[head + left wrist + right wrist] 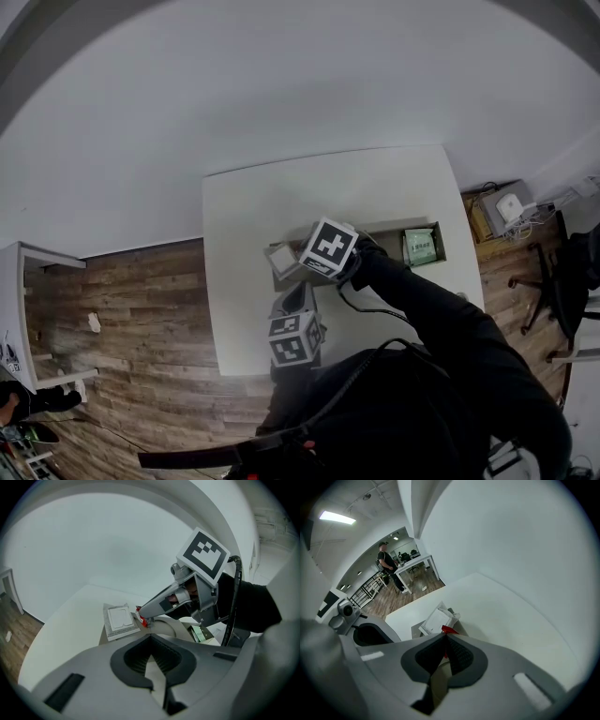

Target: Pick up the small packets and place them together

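Observation:
A grey tray (386, 234) lies across the white table (281, 202). A white packet (281, 257) rests at its left end and a green packet (422, 247) at its right end. My right gripper (292, 272) hovers just beside the white packet, shut on a small red packet (140, 616) that sticks out of its tips (449, 630). The white packet (436, 619) lies right ahead of those jaws. My left gripper (300, 296) stays nearer the table's front edge, pointing at the tray, its jaws closed together with nothing between them (151, 637).
The table stands against a white wall, with wooden floor (141, 300) to its left. A white shelf (19, 309) stands at the far left. A box with cables (506, 211) and an office chair (553, 281) are to the right. A person (386, 559) stands far off.

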A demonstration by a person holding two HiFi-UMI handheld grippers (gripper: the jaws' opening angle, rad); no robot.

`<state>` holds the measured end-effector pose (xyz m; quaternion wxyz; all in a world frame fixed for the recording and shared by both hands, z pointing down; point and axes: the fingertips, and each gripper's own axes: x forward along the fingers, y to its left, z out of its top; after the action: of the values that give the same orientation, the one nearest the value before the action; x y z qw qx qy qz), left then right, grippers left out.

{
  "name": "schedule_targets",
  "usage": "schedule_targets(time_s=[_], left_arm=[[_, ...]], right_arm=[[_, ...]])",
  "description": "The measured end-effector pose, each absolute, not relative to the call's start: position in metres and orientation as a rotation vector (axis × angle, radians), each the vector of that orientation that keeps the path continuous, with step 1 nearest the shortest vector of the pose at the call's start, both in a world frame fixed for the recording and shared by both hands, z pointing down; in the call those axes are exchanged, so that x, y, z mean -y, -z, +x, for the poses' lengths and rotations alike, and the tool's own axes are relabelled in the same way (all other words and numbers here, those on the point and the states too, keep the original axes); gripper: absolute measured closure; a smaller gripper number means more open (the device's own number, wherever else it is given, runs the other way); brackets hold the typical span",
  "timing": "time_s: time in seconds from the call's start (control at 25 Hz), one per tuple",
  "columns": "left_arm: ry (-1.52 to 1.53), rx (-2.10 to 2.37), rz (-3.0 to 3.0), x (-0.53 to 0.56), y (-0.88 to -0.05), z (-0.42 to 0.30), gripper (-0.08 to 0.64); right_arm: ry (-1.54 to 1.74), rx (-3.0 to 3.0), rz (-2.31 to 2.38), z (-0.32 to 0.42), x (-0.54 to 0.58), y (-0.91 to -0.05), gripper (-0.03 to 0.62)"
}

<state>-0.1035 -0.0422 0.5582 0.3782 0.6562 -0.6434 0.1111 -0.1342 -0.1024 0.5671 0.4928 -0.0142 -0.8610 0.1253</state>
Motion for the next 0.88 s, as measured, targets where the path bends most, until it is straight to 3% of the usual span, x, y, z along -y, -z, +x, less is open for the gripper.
schedule_targets(time_s=[0.44,0.56,0.88], left_arm=[[-0.294,1.636,1.677,0.041,-0.559,-0.106,0.561],[-0.299,1.636,1.681,0.040,-0.559,-0.105,0.561],[-0.309,1.635,1.691,0.045,-0.558,-0.102,0.561]], right_arm=[[-0.463,2.148,-0.051,-0.137,0.101,-0.571,0.561],[-0.474,2.148,-0.084,-0.133,0.096,-0.568,0.489],[-0.542,2.295,0.003,-0.103,0.125,-0.525,0.489]])
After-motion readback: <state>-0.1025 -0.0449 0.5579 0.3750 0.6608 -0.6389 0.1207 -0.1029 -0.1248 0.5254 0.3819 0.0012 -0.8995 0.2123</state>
